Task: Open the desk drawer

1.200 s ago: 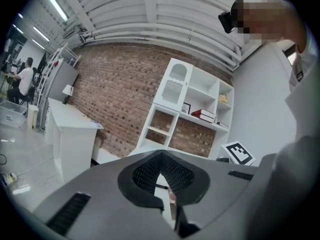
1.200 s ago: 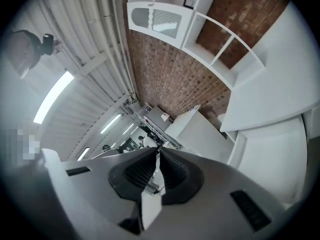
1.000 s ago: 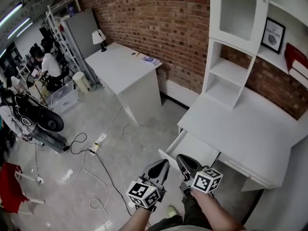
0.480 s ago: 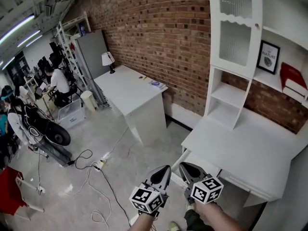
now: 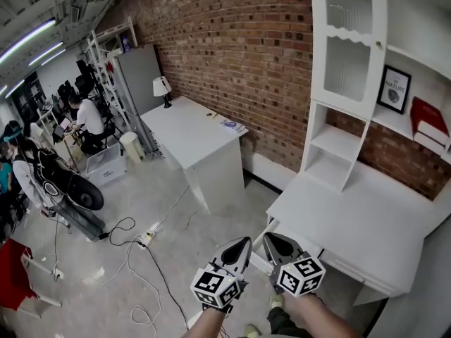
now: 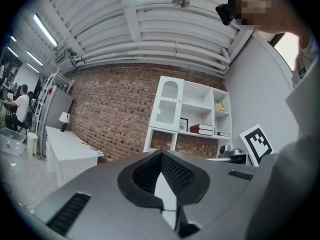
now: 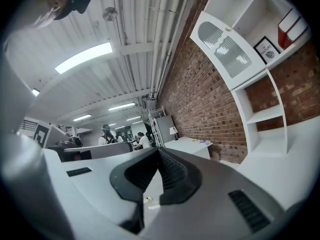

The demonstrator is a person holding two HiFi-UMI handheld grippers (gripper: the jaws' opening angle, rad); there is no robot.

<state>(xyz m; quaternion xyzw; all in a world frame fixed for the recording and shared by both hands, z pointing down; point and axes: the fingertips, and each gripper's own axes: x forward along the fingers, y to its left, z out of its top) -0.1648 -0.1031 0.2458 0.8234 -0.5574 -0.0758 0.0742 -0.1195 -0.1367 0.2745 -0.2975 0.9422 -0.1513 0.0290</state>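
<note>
much of the drawer (image 5: 259,259) — hidden behind right gripper (image 5: 273,239).

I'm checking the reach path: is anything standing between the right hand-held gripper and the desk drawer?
Nothing visible does. The right hand-held gripper, jaws shut and empty, hangs just in front of the pulled-out desk drawer, with only open air between them in the head view.

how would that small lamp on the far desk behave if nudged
Probably light and top-heavy: the lamp shows a wide shade on a thin stem, so it may tip. Standing near the desk edge, it could fall.
</note>
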